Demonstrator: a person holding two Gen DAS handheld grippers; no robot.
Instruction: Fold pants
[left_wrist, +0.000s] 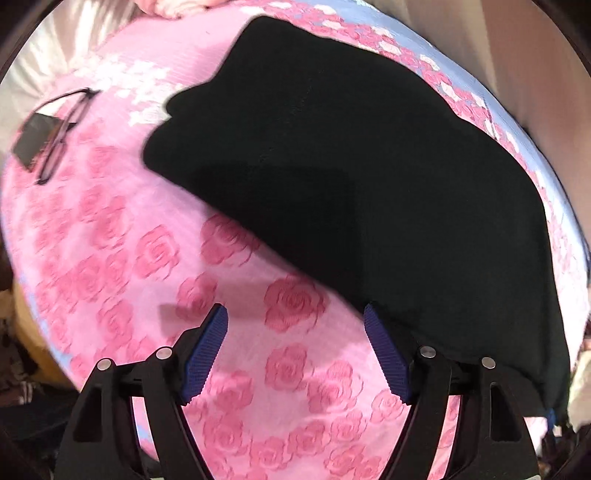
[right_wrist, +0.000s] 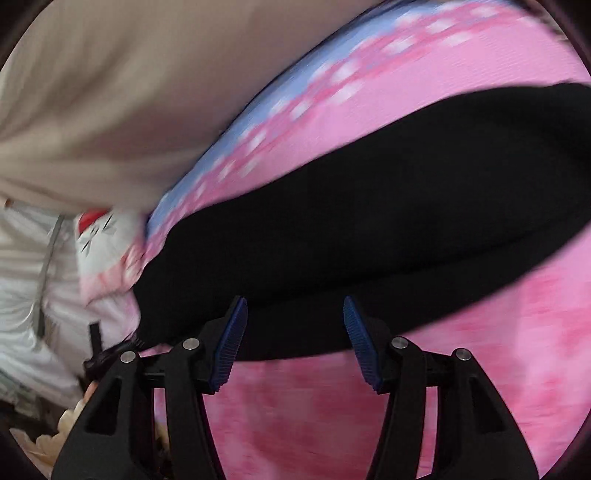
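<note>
Left wrist cam: we've got the left gripper (left_wrist: 295, 325) spread wide with nothing between the blue pads (left_wrist: 205, 354), hovering over the pink rose bedspread (left_wrist: 155, 266). The black pants (left_wrist: 351, 177) lie in a folded heap across the bed, running along its blue-bordered far edge, and the near hem sits right at our right finger. Glasses (left_wrist: 64, 129) and a dark card (left_wrist: 35, 142) rest near the bed's left edge, well apart from the pants.

Right wrist cam, pretty blurry: our right gripper (right_wrist: 295, 321) is also wide apart, holding nothing, tips just over the pants (right_wrist: 369, 229) edge. A beige wall (right_wrist: 129, 92) is beyond the bed (right_wrist: 480, 369).
</note>
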